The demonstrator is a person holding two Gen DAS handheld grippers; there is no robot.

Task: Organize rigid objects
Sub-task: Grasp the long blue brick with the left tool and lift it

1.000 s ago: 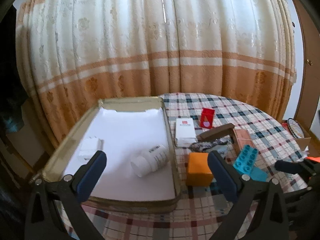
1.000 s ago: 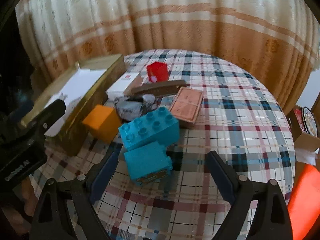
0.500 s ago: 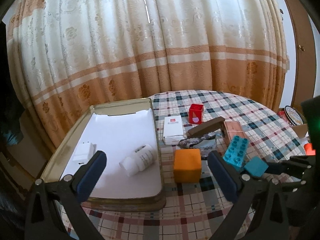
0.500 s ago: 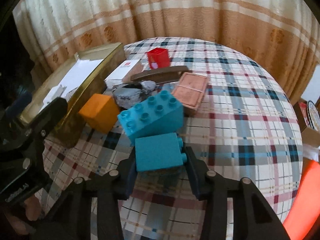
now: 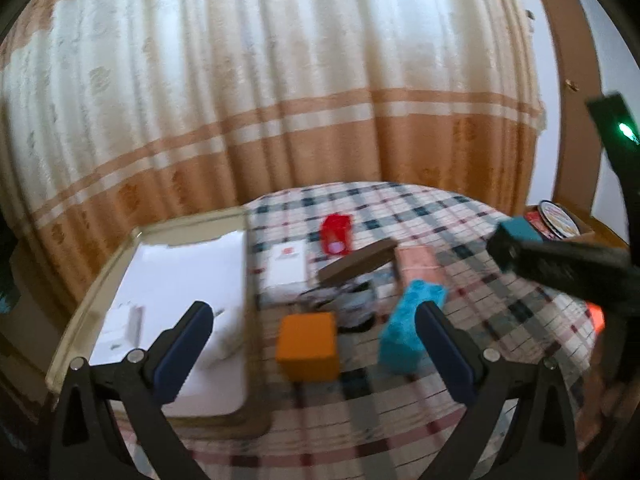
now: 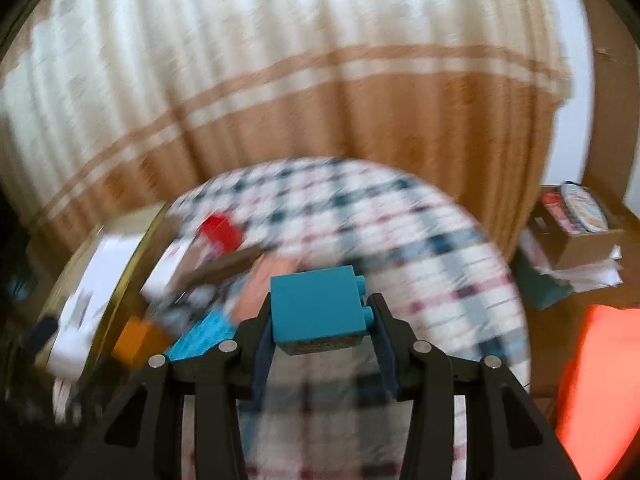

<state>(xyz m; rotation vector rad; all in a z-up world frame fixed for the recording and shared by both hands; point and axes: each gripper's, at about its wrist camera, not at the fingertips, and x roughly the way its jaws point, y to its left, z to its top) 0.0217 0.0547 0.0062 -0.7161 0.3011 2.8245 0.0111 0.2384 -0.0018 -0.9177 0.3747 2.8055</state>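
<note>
My right gripper (image 6: 320,316) is shut on a small teal toy brick (image 6: 316,308) and holds it above the checked table (image 6: 400,232); it also shows at the right of the left wrist view (image 5: 516,236). My left gripper (image 5: 308,340) is open and empty, above the table's near edge. Between its fingers lie an orange cube (image 5: 307,346) and a larger light-blue studded brick (image 5: 408,324). A gold-rimmed tray (image 5: 72,328) lined with white paper sits on the left, with a small white box (image 5: 120,324) in it.
A white box (image 5: 286,272), a red cup (image 5: 337,232), a brown bar (image 5: 356,264), a pink flat box (image 5: 418,264) and a grey bundle (image 5: 352,304) lie mid-table. A curtain hangs behind. A cardboard box (image 6: 576,232) stands off the table at right.
My right gripper closed on the small teal brick and lifted it off the table, swinging upward. My left gripper pulled back and rose slightly, still open.
</note>
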